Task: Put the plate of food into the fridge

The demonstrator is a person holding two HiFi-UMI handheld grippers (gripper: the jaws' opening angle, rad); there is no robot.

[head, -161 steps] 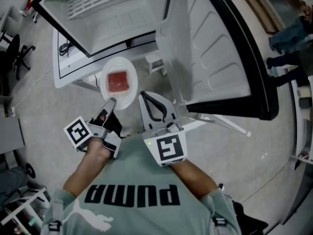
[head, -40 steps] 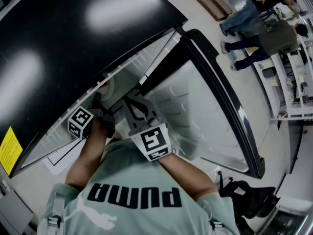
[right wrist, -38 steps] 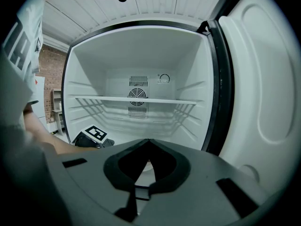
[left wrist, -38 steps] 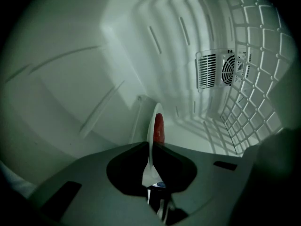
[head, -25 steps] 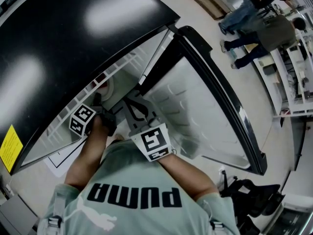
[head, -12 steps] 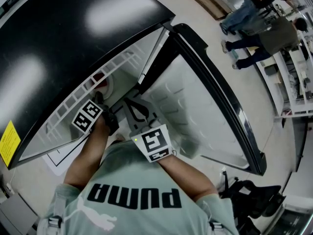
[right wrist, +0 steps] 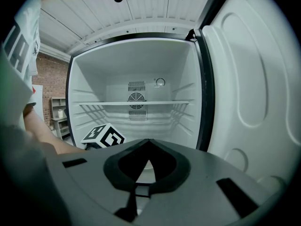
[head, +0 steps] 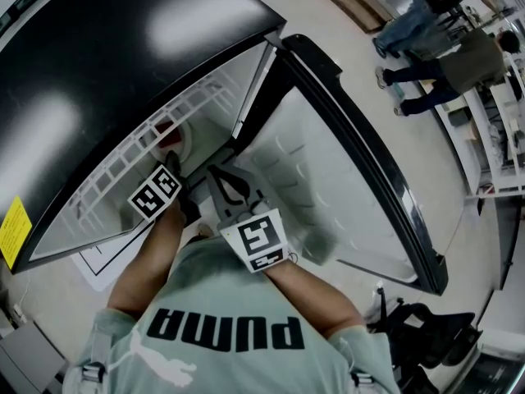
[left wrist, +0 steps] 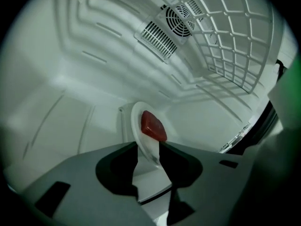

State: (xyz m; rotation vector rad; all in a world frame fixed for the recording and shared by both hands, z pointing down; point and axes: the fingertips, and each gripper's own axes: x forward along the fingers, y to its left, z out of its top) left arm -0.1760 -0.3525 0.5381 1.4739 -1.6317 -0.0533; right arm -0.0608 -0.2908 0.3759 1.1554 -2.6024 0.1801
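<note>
Plate [left wrist: 140, 134] — round, white, glossy, carrying a red block of food [left wrist: 153, 126] — sits inside the smooth moulded fridge [left wrist: 70, 65] below the wire shelf [left wrist: 235, 41]. Left gripper [left wrist: 148, 146] jaws have just been opening and stand apart astride its rim. Right gripper [right wrist: 148, 142] jaws are together — empty.

**Head view.** The fridge's black top [head: 123, 48] and the wire shelf [head: 123, 162] cover most of the plate [head: 184, 142]. The food [head: 165, 127] shows only as a red sliver. Your left gripper [head: 170, 167] reaches in beyond its marker cube [head: 154, 192], so its jaws are hidden here. They have just been opening, with the plate's rim between them. The yellow label [head: 10, 232] is cut by the left edge, its print too small to read. The bystanders [head: 443, 39] are cut off at the top corner.

**Left gripper view.** The plate's near rim drops out of sight behind the jaws. A pale green blur [left wrist: 288, 79] fills the right edge.
</note>
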